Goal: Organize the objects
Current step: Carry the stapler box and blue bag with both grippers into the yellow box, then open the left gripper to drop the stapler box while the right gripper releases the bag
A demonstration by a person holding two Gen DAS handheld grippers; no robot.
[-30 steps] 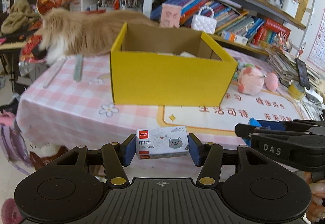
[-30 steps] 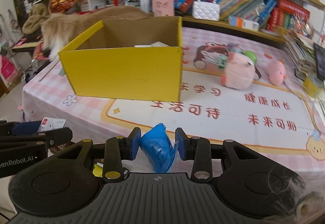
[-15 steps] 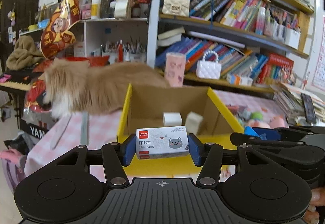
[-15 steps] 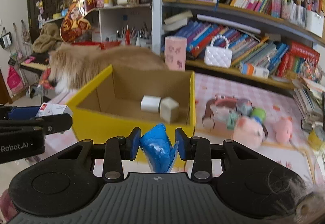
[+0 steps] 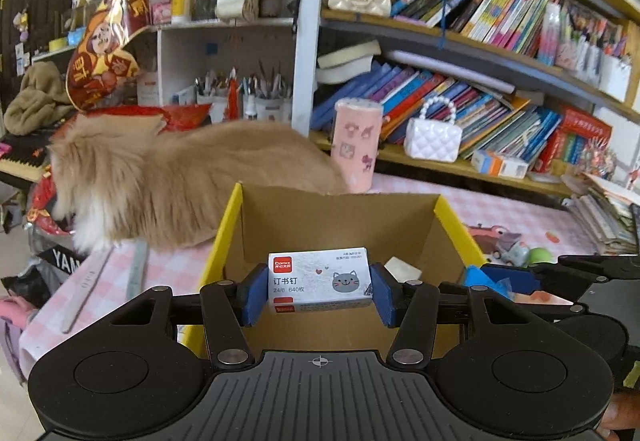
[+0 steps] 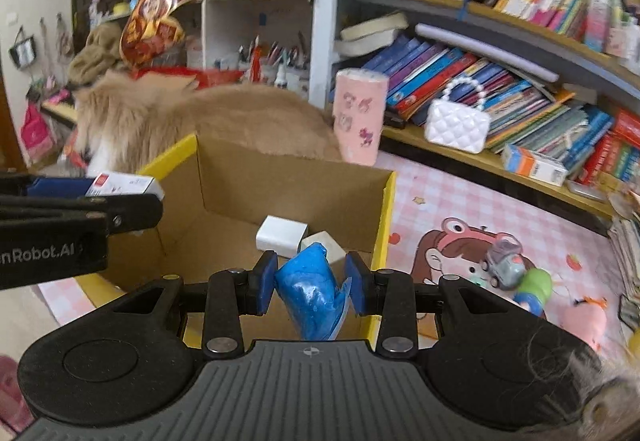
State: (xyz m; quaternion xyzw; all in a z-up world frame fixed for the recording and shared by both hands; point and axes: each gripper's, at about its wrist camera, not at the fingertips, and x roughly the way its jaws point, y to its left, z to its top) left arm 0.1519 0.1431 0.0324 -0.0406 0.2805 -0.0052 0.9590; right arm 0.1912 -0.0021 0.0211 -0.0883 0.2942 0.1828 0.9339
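Both items were held above the open yellow box (image 5: 224,237), presumably for dropping inside. The staple box (image 5: 319,281) was clamped endwise by the left gripper (image 5: 318,291), long axis crosswise, label facing the camera. The blue packet (image 6: 310,291) was pinched upright by the right gripper (image 6: 310,283).

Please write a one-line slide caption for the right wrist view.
Right hand-held gripper holds a blue packet above the open yellow box.

A white staple box (image 5: 319,280) with a cat print is clamped level between blue pads; a crumpled blue packet (image 6: 311,291) is pinched upright, above the open yellow box (image 6: 384,209).
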